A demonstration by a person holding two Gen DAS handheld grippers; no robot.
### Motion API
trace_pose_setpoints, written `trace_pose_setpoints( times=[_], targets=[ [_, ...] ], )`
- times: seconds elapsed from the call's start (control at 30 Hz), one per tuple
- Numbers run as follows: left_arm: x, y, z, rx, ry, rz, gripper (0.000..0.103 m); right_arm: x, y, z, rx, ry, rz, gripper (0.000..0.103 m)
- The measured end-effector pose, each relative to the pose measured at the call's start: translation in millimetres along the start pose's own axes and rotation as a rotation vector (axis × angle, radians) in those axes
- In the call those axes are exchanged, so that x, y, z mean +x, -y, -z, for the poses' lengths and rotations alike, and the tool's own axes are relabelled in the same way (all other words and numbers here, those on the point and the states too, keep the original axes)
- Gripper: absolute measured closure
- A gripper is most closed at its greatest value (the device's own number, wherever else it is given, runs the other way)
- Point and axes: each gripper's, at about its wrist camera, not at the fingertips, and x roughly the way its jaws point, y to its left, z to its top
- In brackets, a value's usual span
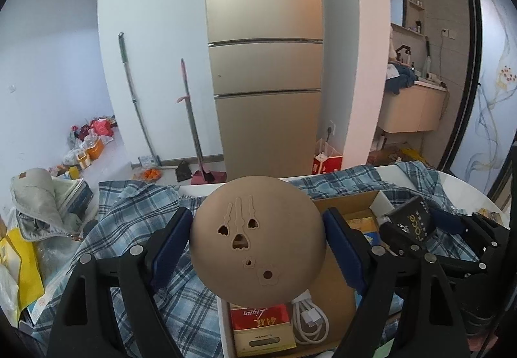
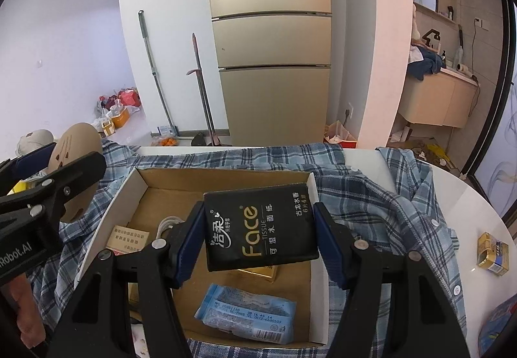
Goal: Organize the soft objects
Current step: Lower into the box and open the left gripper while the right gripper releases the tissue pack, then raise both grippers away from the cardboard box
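tissue pack (image 2: 260, 226) between hand-held gripper (image 2: 258, 240) pads

There are two grippers: the left gripper (image 1: 258, 241) and the right gripper (image 2: 260, 232). There is one round tan cushion (image 1: 257, 238), one black tissue pack (image 2: 260, 230) and one blue packet (image 2: 247, 314). There is one cardboard box (image 2: 142, 183), one plaid shirt (image 2: 371, 196), one white cable (image 1: 308, 319), one fridge (image 2: 271, 41) and two broom sticks (image 2: 156, 73).

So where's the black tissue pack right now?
In the right wrist view, the black Face tissue pack is clamped in the right gripper, held above the open cardboard box, over the light blue wrapped packet.
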Motion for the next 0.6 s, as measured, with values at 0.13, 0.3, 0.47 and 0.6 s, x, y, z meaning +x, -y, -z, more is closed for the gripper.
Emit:
trace_pose_setpoints(
  times=[0.13,0.3,0.47,0.6],
  targets=[
    [3.8,1.8,0.5,0.006,-0.021,-0.012,0.018,2.3,-0.8,0.5,-0.008,-0.007,-0.006,0.039],
    [1.4,5.9,2.0,0.035,0.002,0.014,0.015,4.4,-6.5,1.5,-0.033,-0.009,-0.011,0.038],
    [-6.8,5.4,-1.0,0.024,0.044,0.026,0.014,4.0,-7.4,2.8,-0.04,0.0,-0.002,0.026],
    [-20.3,5.8,-2.8,0.028,0.123,0.022,0.014,-3.4,-4.0,1.9,-0.026,0.049,0.005,0.006]
  ],
)
